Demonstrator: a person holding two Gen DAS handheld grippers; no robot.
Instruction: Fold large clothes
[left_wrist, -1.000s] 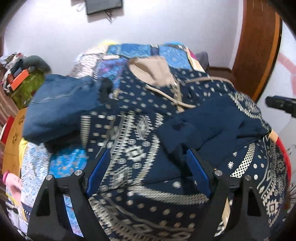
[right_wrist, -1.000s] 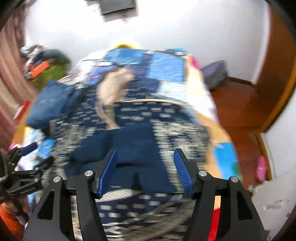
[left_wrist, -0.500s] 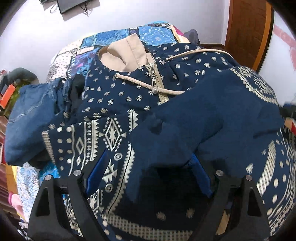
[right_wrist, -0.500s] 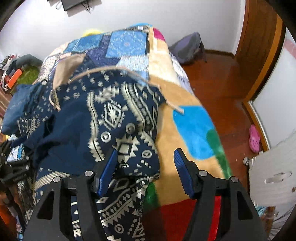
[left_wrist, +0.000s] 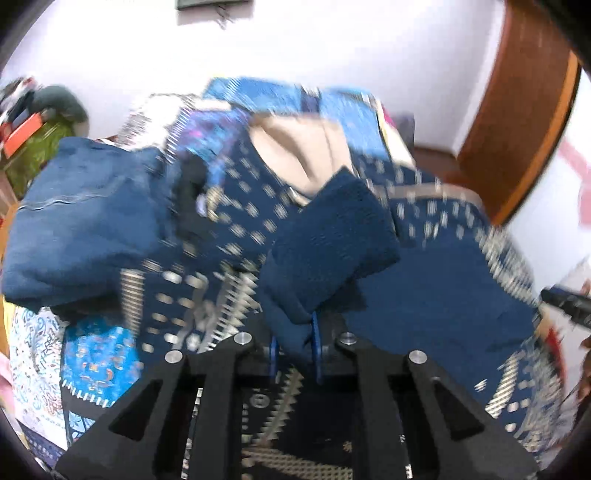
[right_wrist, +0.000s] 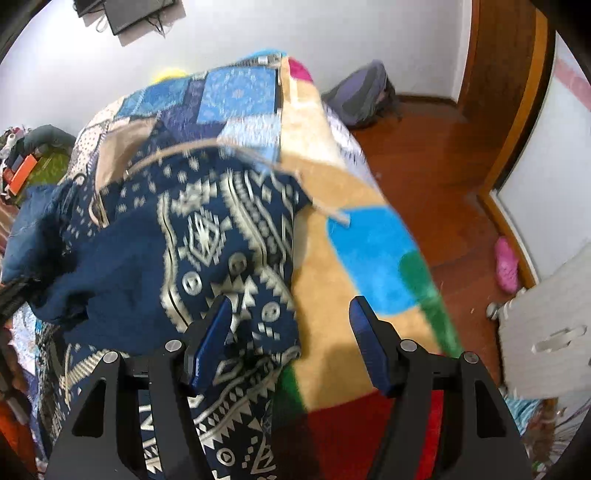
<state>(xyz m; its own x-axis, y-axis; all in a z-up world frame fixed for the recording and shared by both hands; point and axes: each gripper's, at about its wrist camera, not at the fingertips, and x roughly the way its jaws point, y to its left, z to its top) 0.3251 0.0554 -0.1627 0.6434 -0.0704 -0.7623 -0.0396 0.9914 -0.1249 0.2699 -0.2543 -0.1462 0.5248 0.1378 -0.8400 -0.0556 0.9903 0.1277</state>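
Observation:
A navy hoodie (left_wrist: 229, 236) with cream geometric patterns and a tan hood lining lies spread on the bed. Its plain navy sleeve (left_wrist: 332, 229) is folded across the front. My left gripper (left_wrist: 294, 350) is closing, and the end of that sleeve is pinched between its blue pads. In the right wrist view the hoodie (right_wrist: 207, 236) reaches to its right edge on the blanket. My right gripper (right_wrist: 290, 343) hangs just above that edge. Its jaws are opening, with a fold of patterned cloth by the left pad (right_wrist: 210, 339) and nothing pressed.
Folded jeans (left_wrist: 85, 218) lie left of the hoodie. A tan blanket (right_wrist: 332, 258) with coloured patches covers the bed's right side. On the wooden floor are a grey backpack (right_wrist: 362, 96) and a pink slipper (right_wrist: 506, 264). A wooden door (left_wrist: 517, 129) stands at the right.
The left jaws have come together on the sleeve's end, which now stands raised off the hoodie. The right gripper has sunk to the hoodie's right edge.

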